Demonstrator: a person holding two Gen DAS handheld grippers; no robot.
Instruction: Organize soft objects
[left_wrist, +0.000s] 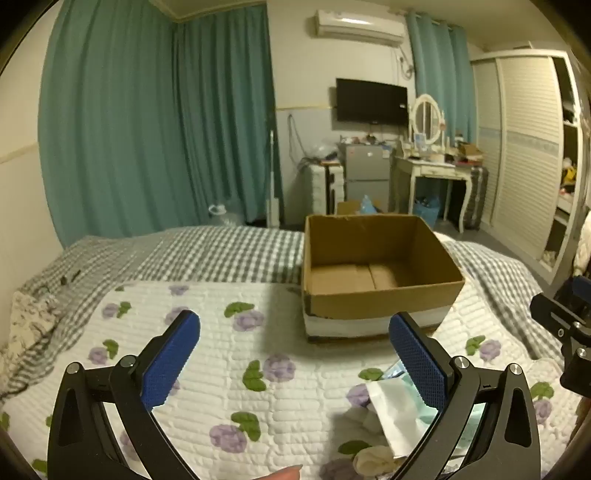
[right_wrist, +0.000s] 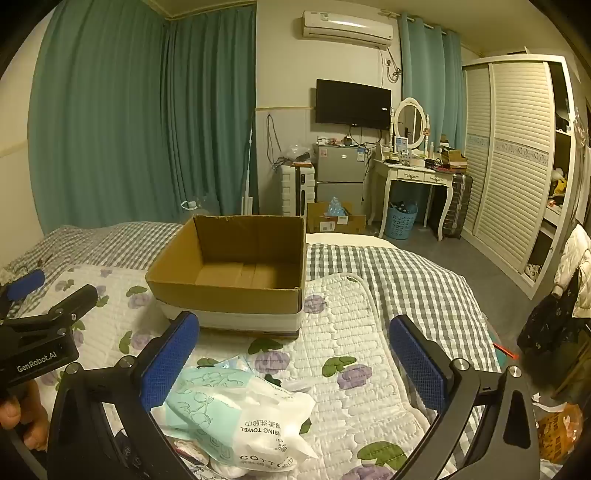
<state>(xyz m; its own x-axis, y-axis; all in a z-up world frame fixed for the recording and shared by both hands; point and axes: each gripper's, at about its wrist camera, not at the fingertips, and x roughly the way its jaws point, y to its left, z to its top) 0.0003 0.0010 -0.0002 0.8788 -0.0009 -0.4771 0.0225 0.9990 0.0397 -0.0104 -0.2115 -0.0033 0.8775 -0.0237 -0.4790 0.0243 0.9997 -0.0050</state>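
I keep both grippers wide apart and holding nothing, because I am only at the start: the left gripper (left_wrist: 293, 354) hangs over bare quilt (left_wrist: 236, 306), and the right gripper (right_wrist: 293, 354) has its blue pads on either side of empty quilt too. The cardboard box (right_wrist: 229, 295) stands open on the bed, in the middle ahead of me and with nothing inside it as far as I can see; I judge it is put there as the place where the soft things must go, close enough for both hands to reach. The soft things lie near me, low in both views: a plastic pack of cotton cleansing towels (right_wrist: 236, 417) on the flowered quilt, just beside the left finger of the right gripper, and some small white soft pieces (left_wrist: 373, 459) next to it, which look like rolled cloth, but I cannot tell exactly. The pack lies between the two grippers, so either one can take it. I think the right gripper is better placed, since the pack is already almost under its left finger; it needs only to shift left and go down.
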